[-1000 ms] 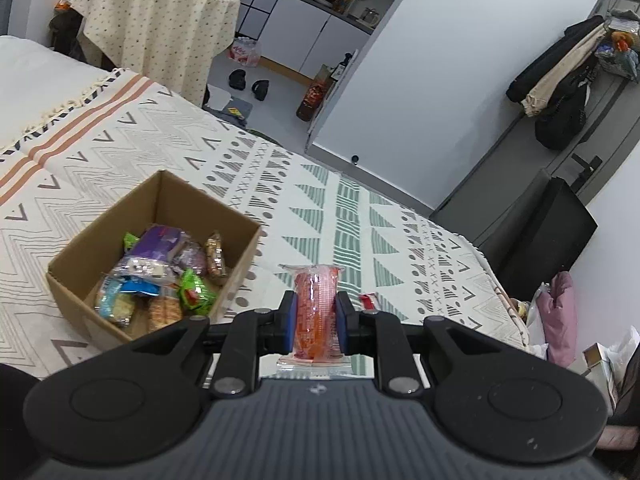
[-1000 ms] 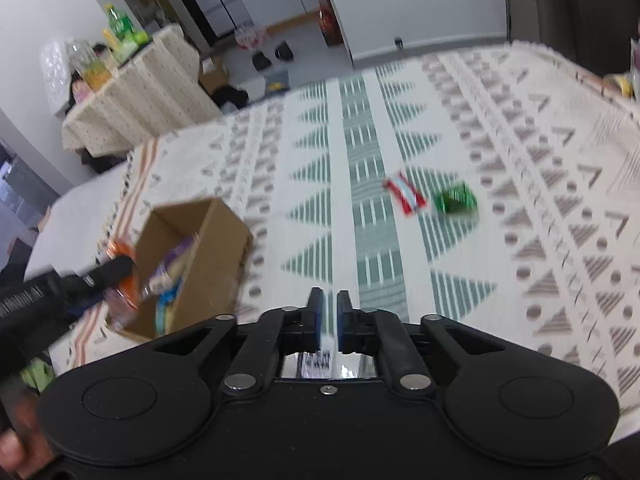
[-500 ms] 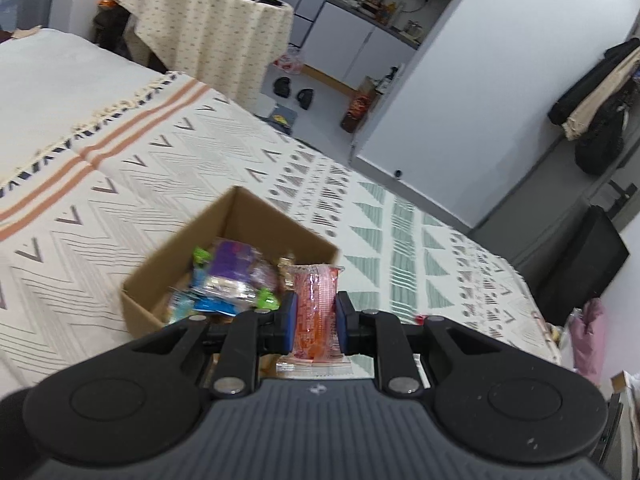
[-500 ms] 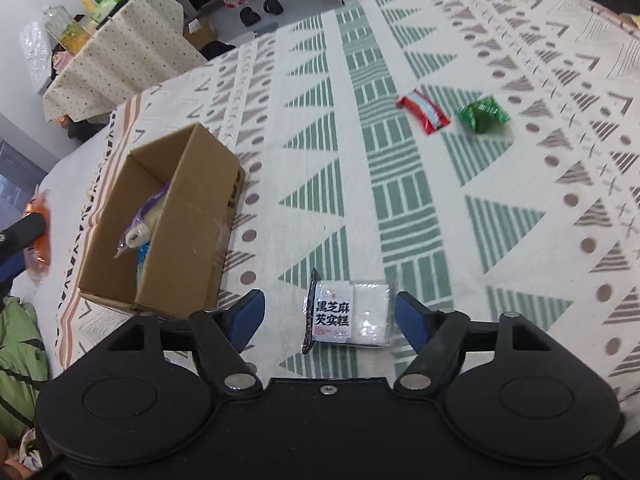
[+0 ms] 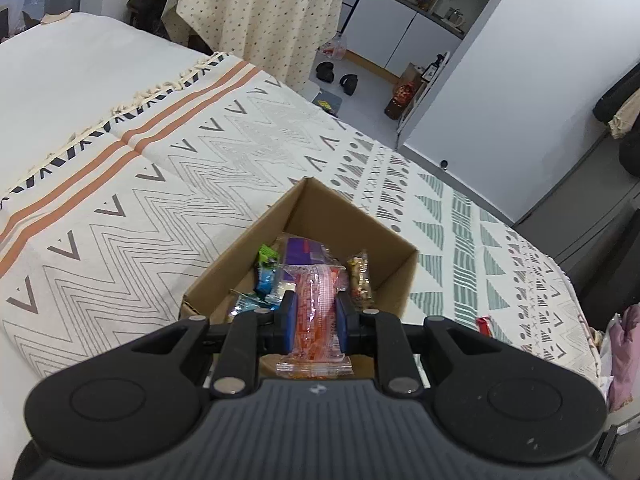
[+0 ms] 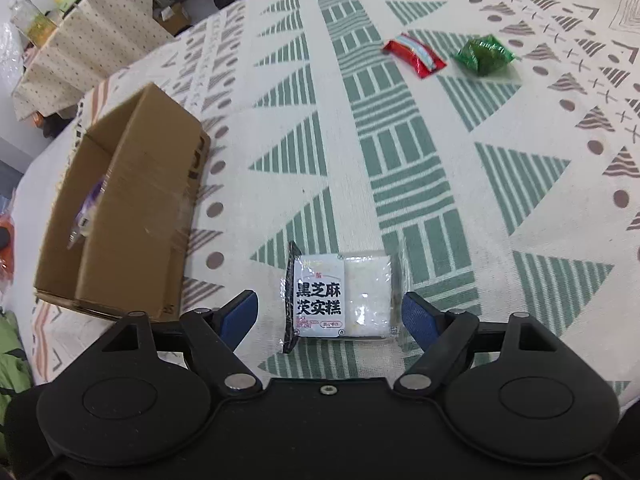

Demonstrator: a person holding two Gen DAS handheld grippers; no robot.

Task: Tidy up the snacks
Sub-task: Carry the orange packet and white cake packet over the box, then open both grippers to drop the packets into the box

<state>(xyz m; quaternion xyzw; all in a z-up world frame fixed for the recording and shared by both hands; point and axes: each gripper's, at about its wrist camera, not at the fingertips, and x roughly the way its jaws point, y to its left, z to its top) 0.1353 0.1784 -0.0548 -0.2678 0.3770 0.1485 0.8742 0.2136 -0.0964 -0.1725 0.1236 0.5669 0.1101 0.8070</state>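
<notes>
Left wrist view: left tongs (image 5: 314, 314) clenched on an orange packet (image 5: 316, 300) in clear wrap, now carried over the open cardboard box (image 5: 400, 280), where a second ago box sat off to the left and the packet hung over bare bedspread (image 5: 120, 240). Means the carry is about done; probably only the release remains. Packet upright between the blue pads (image 5: 289, 322), crinkled seal poking out below, orange strips showing through the film. Beneath it, in the box: purple, blue, green and tan wrappers, heaped loosely.

Right wrist view: right tongs (image 6: 330, 314) released, spread wide either side of a white snack pack (image 6: 340, 298), where a second ago shut with nothing visible between. Half a second back, already spread; since then drawn closer, pack larger in frame. Suggests a grasp being lined up, not yet closed. Pack flat on the bed, black printed characters on one half, pale cake visible through the other, black seal along the left edge, pads apart from it on both sides. Farther off on the bedspread: a red wrapper (image 6: 414, 55) and a green wrapper (image 6: 484, 55), side by side, not yet collected. Box off to the left.
</notes>
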